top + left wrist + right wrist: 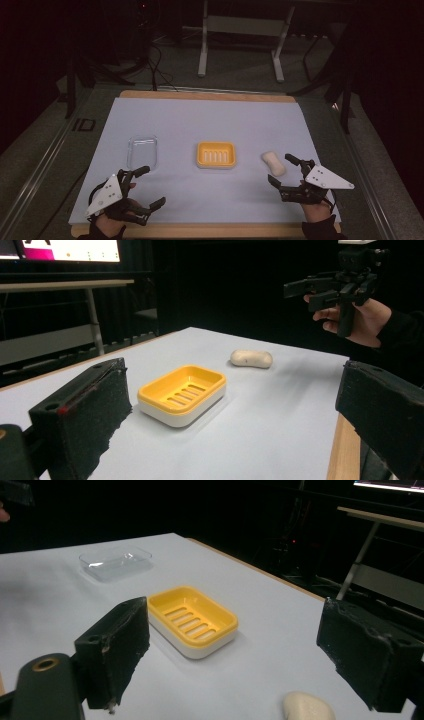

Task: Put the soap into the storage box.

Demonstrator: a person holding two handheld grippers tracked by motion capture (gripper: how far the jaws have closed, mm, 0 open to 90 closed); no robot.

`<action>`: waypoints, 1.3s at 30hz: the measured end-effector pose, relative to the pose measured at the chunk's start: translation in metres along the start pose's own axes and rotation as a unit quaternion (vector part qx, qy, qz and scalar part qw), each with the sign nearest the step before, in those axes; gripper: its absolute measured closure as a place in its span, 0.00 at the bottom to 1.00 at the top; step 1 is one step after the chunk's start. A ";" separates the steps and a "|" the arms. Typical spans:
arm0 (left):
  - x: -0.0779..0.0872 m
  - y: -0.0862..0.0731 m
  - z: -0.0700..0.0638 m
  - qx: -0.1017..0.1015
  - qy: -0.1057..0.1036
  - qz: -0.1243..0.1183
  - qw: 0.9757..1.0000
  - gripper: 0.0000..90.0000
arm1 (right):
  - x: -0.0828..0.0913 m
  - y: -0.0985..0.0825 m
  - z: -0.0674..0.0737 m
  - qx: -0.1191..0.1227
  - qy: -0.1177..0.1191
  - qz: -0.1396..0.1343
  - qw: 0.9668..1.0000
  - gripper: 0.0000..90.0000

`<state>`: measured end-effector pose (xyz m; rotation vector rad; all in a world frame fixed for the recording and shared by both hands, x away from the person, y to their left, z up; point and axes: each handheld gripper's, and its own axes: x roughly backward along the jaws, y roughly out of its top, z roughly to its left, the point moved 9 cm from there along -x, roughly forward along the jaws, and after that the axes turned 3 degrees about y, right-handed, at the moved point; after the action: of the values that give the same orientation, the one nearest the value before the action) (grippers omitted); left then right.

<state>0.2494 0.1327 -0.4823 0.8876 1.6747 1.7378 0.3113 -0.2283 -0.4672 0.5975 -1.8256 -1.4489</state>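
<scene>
A yellow soap dish (216,154) with a white base sits in the middle of the pale mat. To its right lies a cream soap bar (273,163), with a clear plastic lid (142,151) to the dish's left. My right gripper (280,170) hovers just right of the soap, open, nothing between its jaws. My left gripper (151,186) is near the front left, below the lid, also open and holding nothing. In the left gripper view the dish (181,395) and soap (251,358) lie ahead of the open left gripper (232,430). The right gripper view shows the dish (192,620), the soap (307,707) low between the jaws, and the lid (116,562).
The mat covers a wooden table (210,95) with a metal rail (45,160) along the left side. A desk frame (240,30) and cables stand on the floor beyond the far edge. The right gripper (340,287) shows held above the table's corner in the left gripper view.
</scene>
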 end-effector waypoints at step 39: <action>-0.008 -0.009 -0.004 0.000 0.002 0.022 1.000 0.01 | -0.005 -0.020 -0.008 -0.020 0.061 0.234 0.970 0.13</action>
<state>0.2509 0.1249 -0.4918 0.9280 1.6700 1.7707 0.3187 -0.2349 -0.4870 0.2053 -1.6923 -1.1010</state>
